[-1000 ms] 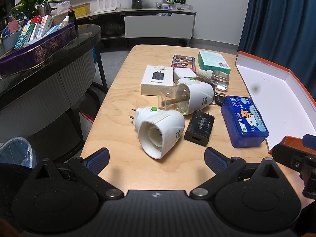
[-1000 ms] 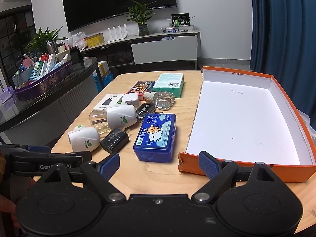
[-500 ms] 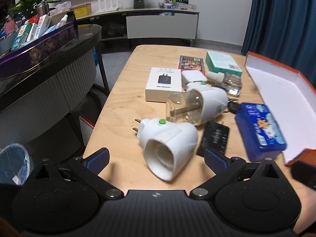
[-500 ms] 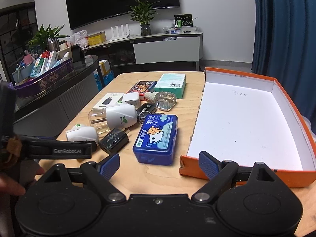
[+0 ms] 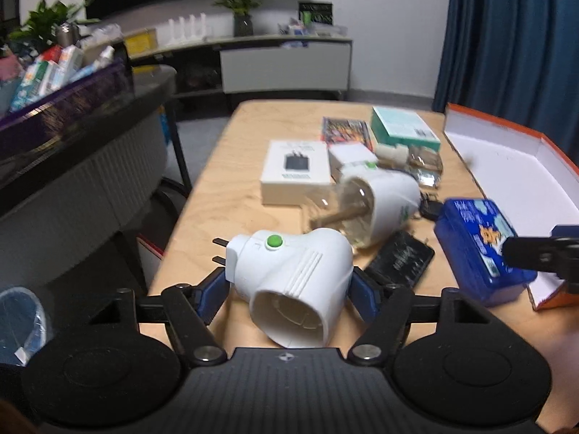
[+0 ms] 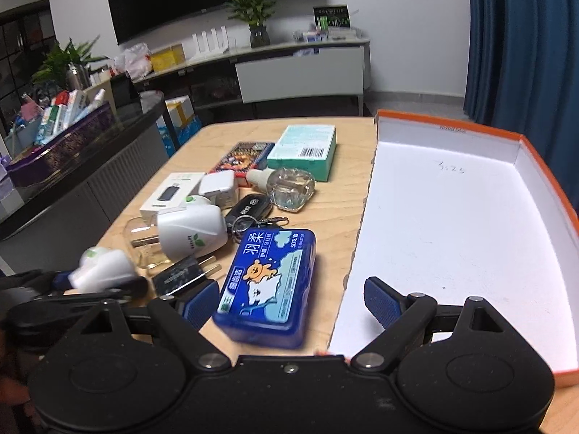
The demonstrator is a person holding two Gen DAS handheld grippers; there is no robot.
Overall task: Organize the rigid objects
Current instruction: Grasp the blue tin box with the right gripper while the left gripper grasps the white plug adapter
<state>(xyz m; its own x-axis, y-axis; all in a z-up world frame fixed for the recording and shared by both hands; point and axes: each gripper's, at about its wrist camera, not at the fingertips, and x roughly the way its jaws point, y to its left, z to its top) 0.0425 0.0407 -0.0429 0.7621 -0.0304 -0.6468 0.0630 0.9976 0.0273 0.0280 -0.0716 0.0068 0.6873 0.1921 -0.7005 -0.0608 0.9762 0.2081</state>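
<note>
**Clamping the left tongs on the white plug-in unit**

Closing in just now, my left tongs (image 5: 289, 287) have their blue pads (image 5: 213, 294) pressed against both flanks of the white plug-in unit (image 5: 293, 282), which lies on its side at the near edge of the worktop (image 5: 224, 181), green button up and prongs pointing left. My right tongs (image 6: 291, 302) stand wide apart and grip nothing; the blue tissue case (image 6: 269, 285) lies between them, untouched, just beside the orange box (image 6: 452, 238). A second white plug-in unit with a clear bottle (image 5: 365, 206) rests behind the first, a black charger (image 5: 400, 260) alongside. Farther back sit a white carton (image 5: 295, 171), a teal box (image 6: 302, 152) and a glass bottle (image 6: 289, 188).
</note>
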